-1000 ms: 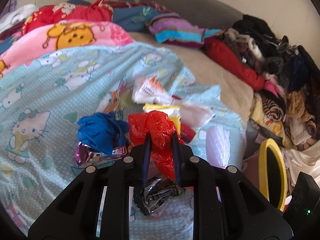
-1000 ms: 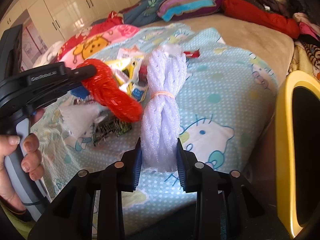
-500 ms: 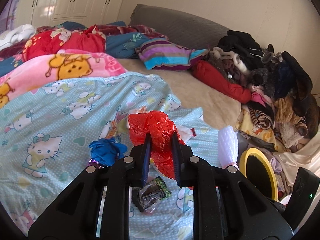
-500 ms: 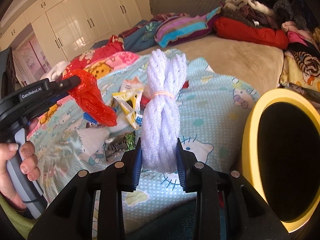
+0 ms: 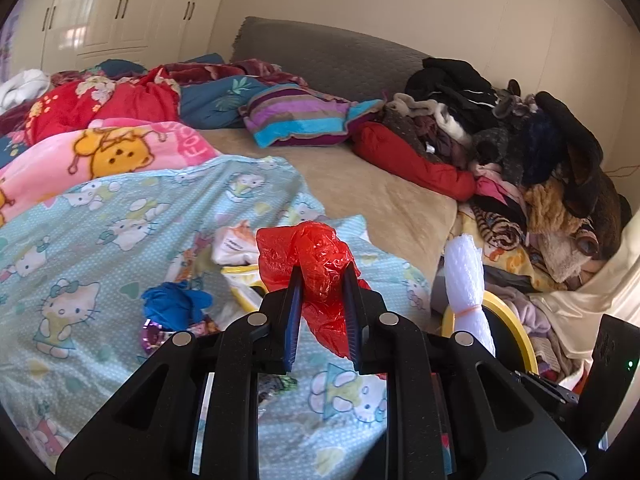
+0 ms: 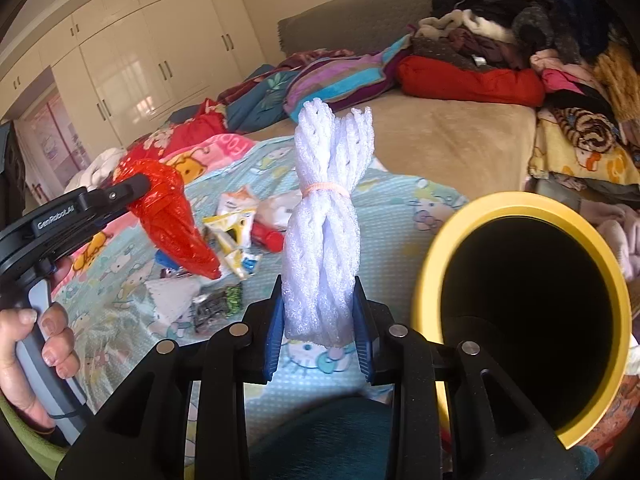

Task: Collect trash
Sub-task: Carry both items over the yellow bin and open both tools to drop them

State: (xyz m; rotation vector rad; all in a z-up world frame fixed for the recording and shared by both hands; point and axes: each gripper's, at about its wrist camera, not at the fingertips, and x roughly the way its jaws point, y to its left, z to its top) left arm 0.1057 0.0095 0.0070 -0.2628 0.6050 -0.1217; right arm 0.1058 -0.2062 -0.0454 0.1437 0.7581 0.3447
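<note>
My left gripper (image 5: 322, 280) is shut on a crumpled red plastic bag (image 5: 320, 264), held above the bed; the bag also shows in the right wrist view (image 6: 172, 216). My right gripper (image 6: 318, 300) is shut on a white foam net bundle (image 6: 324, 220) tied with a rubber band, upright, just left of the yellow-rimmed bin (image 6: 520, 304). The bundle (image 5: 466, 284) and bin rim (image 5: 516, 324) also show in the left wrist view. More trash lies on the Hello Kitty sheet (image 5: 100, 240): a blue crumpled piece (image 5: 172, 306), yellow and white wrappers (image 6: 236, 228), a dark wrapper (image 6: 216, 304).
A pile of clothes (image 5: 520, 152) lines the right side of the bed. Blankets and a striped pillow (image 5: 296, 120) lie at the back. White wardrobes (image 6: 152, 64) stand behind. A hand (image 6: 36, 360) holds the left gripper's handle.
Both grippers have lifted and pulled back from the trash pile with their loads. The yellow bin has come closer and larger on the right of the right wrist view.
</note>
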